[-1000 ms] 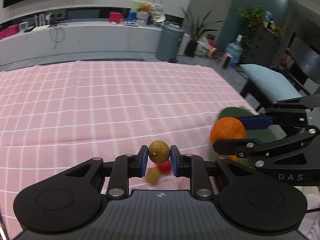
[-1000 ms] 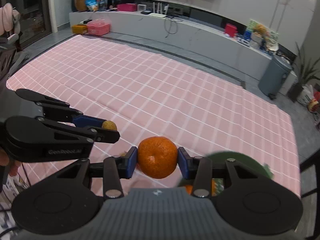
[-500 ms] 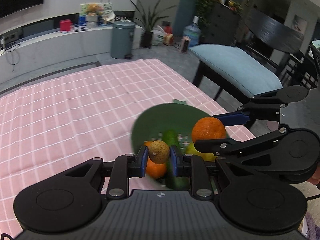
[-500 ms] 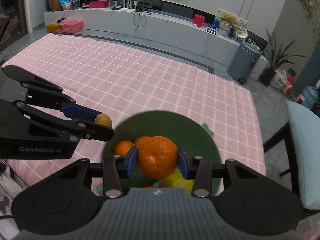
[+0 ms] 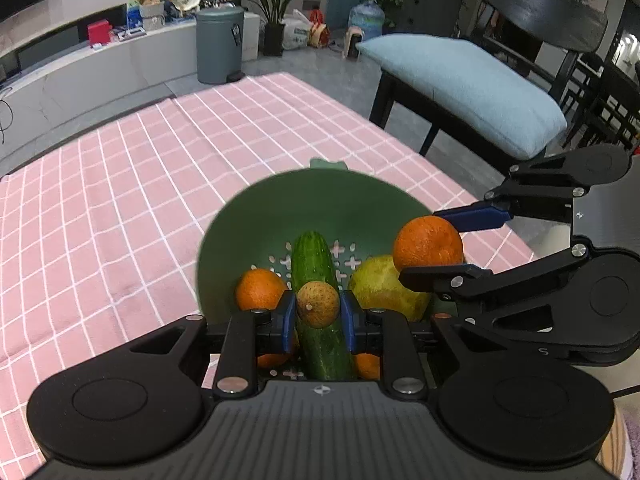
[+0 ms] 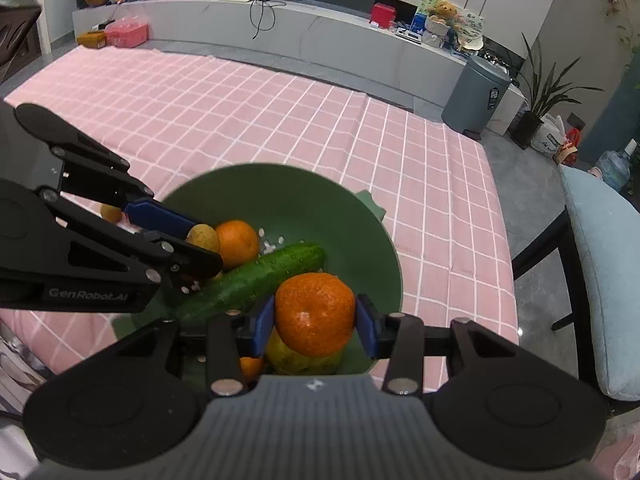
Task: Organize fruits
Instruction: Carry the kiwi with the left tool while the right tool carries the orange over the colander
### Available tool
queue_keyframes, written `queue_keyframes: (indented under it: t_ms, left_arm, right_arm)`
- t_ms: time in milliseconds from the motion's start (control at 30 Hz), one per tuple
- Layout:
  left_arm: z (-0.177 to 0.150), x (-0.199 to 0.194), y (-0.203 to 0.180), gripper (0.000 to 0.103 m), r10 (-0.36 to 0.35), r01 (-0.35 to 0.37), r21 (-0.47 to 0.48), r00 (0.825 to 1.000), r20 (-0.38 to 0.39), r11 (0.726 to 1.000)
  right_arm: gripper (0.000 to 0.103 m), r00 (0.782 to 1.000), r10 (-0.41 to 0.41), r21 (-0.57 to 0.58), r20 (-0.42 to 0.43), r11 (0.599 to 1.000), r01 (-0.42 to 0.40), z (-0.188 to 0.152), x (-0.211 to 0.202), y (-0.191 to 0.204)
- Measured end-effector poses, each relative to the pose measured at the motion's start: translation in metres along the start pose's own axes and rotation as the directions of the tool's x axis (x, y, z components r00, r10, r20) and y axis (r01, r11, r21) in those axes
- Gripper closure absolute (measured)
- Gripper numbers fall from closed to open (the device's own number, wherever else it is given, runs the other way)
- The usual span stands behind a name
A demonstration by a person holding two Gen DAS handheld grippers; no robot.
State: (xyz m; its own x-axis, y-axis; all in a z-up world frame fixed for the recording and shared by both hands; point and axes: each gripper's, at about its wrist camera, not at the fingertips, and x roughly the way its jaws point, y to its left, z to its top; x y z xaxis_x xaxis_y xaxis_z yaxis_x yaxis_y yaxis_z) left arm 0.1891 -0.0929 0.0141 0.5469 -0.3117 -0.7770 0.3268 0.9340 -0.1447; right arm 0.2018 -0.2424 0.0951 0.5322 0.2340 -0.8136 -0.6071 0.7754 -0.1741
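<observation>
Both grippers had swung from bare pink cloth to above the green bowl since a second earlier, fruits held throughout.

Left wrist view: left gripper (image 5: 318,316) was nearly closed, blue pads pinching a small brownish-yellow fruit (image 5: 317,304) dead centre between the jaws, over the green bowl (image 5: 256,216). Directly below lay a cucumber (image 5: 316,264), lengthwise toward the camera. Loose orange (image 5: 259,288) sat left of it, yellow-green fruit (image 5: 384,284) right. Right gripper (image 5: 440,248) came in from the right side, clamped on a mandarin (image 5: 427,245) above the bowl's right part. Pink checked tablecloth (image 5: 120,200) under everything; blue-cushioned bench (image 5: 460,80) beyond.

Right wrist view: right gripper (image 6: 315,322) was partly open, pads tight on both sides of the mandarin (image 6: 314,314), over the bowl (image 6: 320,208) near its close rim. Yellow-green fruit (image 6: 296,354) lay right under it. Cucumber (image 6: 256,280) lay diagonally, crowding the drop spot. Left gripper (image 6: 200,246) reached in from the left with its small fruit (image 6: 204,238) beside the loose orange (image 6: 238,242). Another small fruit (image 6: 111,213) lay on the cloth (image 6: 280,120) behind the left gripper's fingers.
</observation>
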Motion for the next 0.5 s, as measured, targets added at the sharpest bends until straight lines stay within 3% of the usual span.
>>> queue_keyframes:
  t_ms: [500]
  left_arm:
    - [0.001, 0.026, 0.003, 0.077, 0.011, -0.011, 0.001, 0.999, -0.051, 1.000]
  right_arm:
    - [0.063, 0.999, 0.034, -0.063, 0.017, 0.997, -0.033, 0.005, 0.022, -0.003]
